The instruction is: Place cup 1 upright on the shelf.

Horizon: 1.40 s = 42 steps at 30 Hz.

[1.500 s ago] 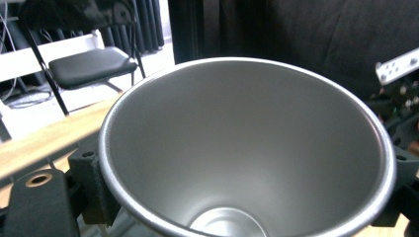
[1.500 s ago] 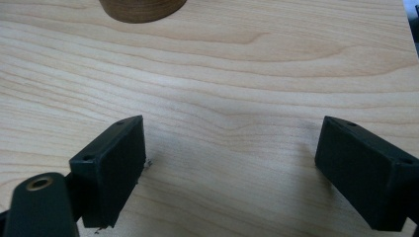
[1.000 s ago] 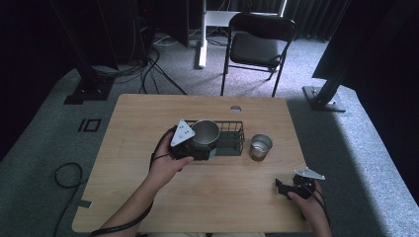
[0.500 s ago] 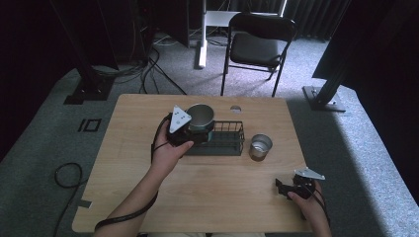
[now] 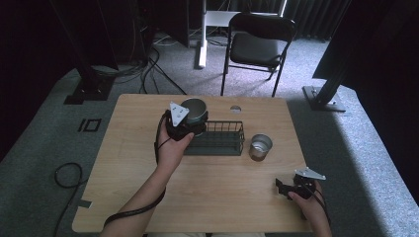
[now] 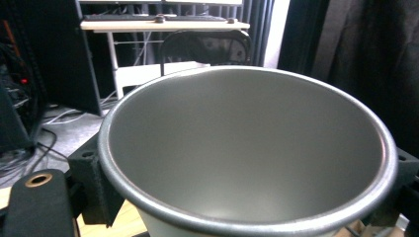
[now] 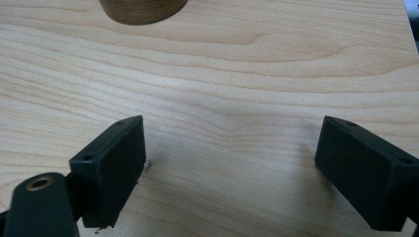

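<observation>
The left hand-held gripper (image 5: 190, 123) pinches a grey, round metal bowl (image 5: 193, 110) by its sides and holds it raised at the far left end of the black wire basket (image 5: 217, 138), which stands on the pale wooden bench (image 5: 148, 197). In the left gripper view the bowl's rolled rim (image 6: 247, 227) sits between the two black jaw blocks, one at each side, so the jaws are spread as wide as the bowl and pressed against it. The bowl looks empty and roughly level.

The main risk appears to be the grip itself: smooth, tapered metal walls held by two small flat pads could let the bowl swivel or slip down if the hand tilts or jolts. A second risk is the basket, since the bowl hangs close to its end wall; lowering it off-line could catch the wire rim and shove or tip the basket. A small shiny metal cup (image 5: 260, 146) stands just to the right of the basket and could be knocked if the basket slides.

The right hand-held gripper (image 5: 286, 189) rests low near the bench's right front corner, jaws wide apart over bare wood, holding nothing.
</observation>
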Motion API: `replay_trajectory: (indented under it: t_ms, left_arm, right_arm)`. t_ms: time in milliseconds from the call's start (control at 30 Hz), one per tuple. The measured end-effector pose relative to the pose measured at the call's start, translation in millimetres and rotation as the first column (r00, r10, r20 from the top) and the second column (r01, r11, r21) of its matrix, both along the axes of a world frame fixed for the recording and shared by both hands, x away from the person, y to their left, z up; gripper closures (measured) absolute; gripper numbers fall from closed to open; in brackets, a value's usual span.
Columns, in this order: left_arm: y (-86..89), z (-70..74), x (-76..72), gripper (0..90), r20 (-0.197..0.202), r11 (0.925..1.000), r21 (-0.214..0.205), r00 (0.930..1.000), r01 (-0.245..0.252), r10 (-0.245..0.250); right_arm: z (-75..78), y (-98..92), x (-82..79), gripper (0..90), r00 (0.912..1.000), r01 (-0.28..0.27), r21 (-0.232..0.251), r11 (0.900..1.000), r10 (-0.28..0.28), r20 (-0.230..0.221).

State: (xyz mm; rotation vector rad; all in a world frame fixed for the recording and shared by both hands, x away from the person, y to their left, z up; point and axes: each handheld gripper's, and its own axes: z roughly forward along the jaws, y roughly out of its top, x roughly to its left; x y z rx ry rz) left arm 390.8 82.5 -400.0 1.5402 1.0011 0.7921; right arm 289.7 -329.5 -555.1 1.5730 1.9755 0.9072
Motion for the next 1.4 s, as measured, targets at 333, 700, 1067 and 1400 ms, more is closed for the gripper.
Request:
replay_trajectory:
  t_ms: [333,700,1067,1400]
  left_arm:
    - [-10.4,-20.6,10.3,13.8,-0.009,0.9957,0.044,0.9965,-0.082,0.083]
    - [-16.6,-45.2,20.8,13.8,-0.038,0.9875,0.064,0.9884,-0.144,0.147]
    - [-21.6,-59.1,24.1,13.8,-0.065,0.9842,0.082,0.9846,-0.157,0.162]
    - [-22.4,-67.3,28.6,13.8,-0.080,0.9829,0.085,0.9822,-0.163,0.170]
  right_arm:
    - [-0.1,-0.8,-0.7,11.6,1.0000,-0.004,-0.002,1.0000,0.004,-0.001]
    - [-0.3,0.5,-0.9,11.6,1.0000,-0.005,-0.022,0.9997,0.005,-0.001]
    - [-0.4,1.7,-0.8,11.6,1.0000,-0.005,-0.038,0.9993,0.005,-0.001]
    - [-0.4,1.7,-0.8,11.6,1.0000,-0.005,-0.038,0.9993,0.005,-0.001]
